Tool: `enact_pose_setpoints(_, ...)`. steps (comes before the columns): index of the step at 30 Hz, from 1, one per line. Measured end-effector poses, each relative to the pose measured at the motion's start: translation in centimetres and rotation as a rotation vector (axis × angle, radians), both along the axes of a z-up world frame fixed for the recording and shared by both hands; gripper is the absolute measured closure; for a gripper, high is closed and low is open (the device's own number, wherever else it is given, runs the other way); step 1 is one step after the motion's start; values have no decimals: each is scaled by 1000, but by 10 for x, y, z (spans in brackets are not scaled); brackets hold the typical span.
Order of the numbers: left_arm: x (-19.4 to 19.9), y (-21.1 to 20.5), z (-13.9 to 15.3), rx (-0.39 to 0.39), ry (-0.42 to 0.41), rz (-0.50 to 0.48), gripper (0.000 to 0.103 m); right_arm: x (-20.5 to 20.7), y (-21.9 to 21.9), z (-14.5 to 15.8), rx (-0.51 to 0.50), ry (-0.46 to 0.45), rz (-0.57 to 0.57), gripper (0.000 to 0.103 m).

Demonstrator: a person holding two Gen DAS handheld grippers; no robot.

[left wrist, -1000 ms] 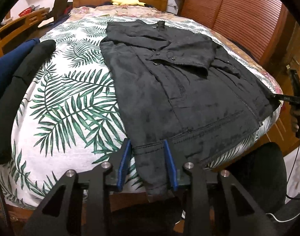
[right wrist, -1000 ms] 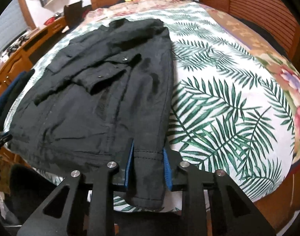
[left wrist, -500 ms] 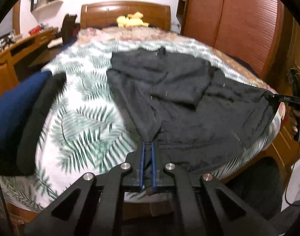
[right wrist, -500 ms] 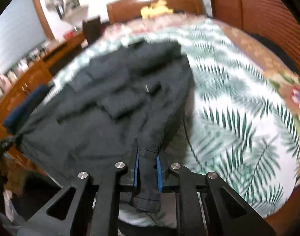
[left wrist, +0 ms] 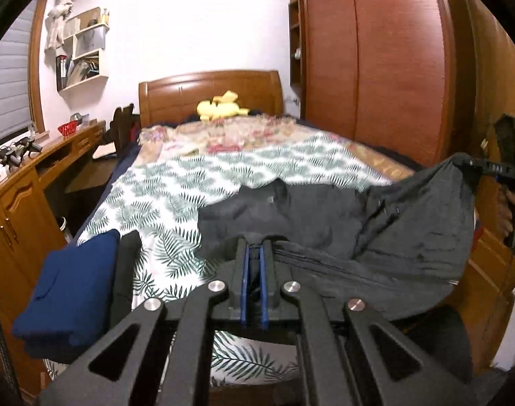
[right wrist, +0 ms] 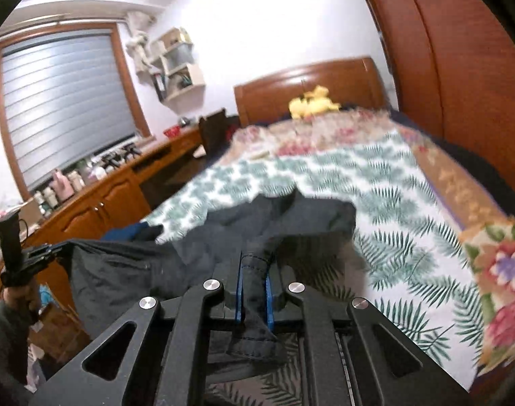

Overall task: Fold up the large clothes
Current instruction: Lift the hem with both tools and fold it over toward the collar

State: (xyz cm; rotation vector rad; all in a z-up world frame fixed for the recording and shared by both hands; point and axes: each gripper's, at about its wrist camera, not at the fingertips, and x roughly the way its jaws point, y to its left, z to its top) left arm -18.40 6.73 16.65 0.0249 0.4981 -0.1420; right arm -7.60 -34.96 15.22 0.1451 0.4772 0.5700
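Observation:
A dark grey jacket (left wrist: 385, 237) hangs lifted above the near end of the bed, its far part still resting on the palm-leaf cover (left wrist: 176, 196). My left gripper (left wrist: 253, 247) is shut on one bottom hem corner. My right gripper (right wrist: 253, 264) is shut on the other hem corner, with fabric hanging below the blue pads. The jacket (right wrist: 129, 270) stretches between both grippers. The right gripper also shows in the left wrist view (left wrist: 473, 165), and the left gripper in the right wrist view (right wrist: 54, 248).
Folded navy and black clothes (left wrist: 71, 291) lie at the bed's near left corner. A wooden desk (left wrist: 27, 189) runs along the left. A wardrobe (left wrist: 375, 67) stands on the right. A yellow plush toy (left wrist: 220, 108) sits by the headboard.
Both grippers closed on the jacket's hem corners and lifted them up and back; the jacket's lower half rose off the bed and its collar end slid nearer.

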Motion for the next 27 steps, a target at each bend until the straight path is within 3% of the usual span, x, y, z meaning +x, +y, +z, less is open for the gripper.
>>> enact_pose_setpoints(9, -74, -5, 49, -36, -132, -21, 101, -78, -22, 60, -19, -143, -23, 96)
enact_pose_setpoints(13, -82, -2, 49, -37, -134, -9, 101, -100, -28, 68, -32, -174, -18, 96)
enact_pose_setpoints(19, -60, -6, 15, -41, -42, -2, 101, -101, -17, 40, -114, -121, -5, 96)
enact_pose_setpoints(27, -5, -3, -21, -53, 53, 12, 101, -47, -2, -13, -158, 6, 9, 96)
